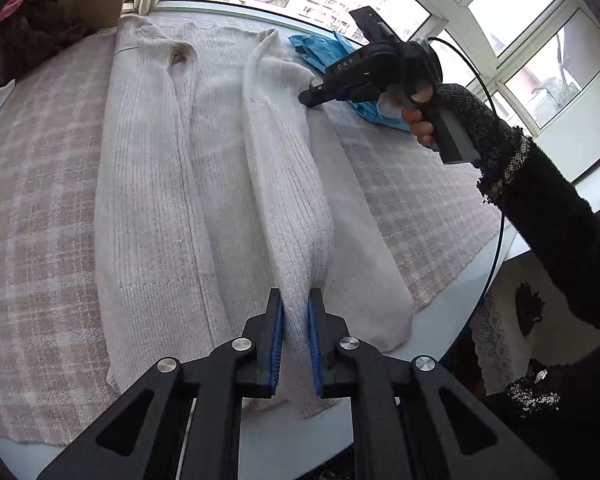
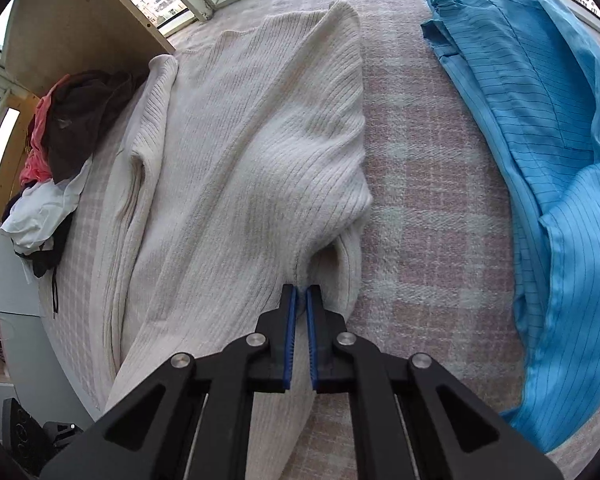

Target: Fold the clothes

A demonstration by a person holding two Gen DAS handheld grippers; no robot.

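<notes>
A cream ribbed knit sweater (image 1: 160, 184) lies spread on a pink checked cloth (image 1: 32, 208), its sleeve folded lengthwise over the body. My left gripper (image 1: 296, 304) is shut on the cuff end of that sleeve, which bunches between the blue pads. In the right wrist view the same sweater (image 2: 240, 152) rises into a ridge, and my right gripper (image 2: 301, 294) is shut on a pinch of it near the shoulder. The left wrist view shows the right gripper (image 1: 306, 99) at the sweater's far edge, held by a hand in a dark sleeve.
A blue striped garment (image 2: 540, 140) lies on the pink cloth to the right of the sweater. A heap of dark, pink and white clothes (image 2: 60, 152) sits at the left beside a wooden panel (image 2: 80, 16). Windows run behind. The table's white edge (image 1: 452, 312) is near.
</notes>
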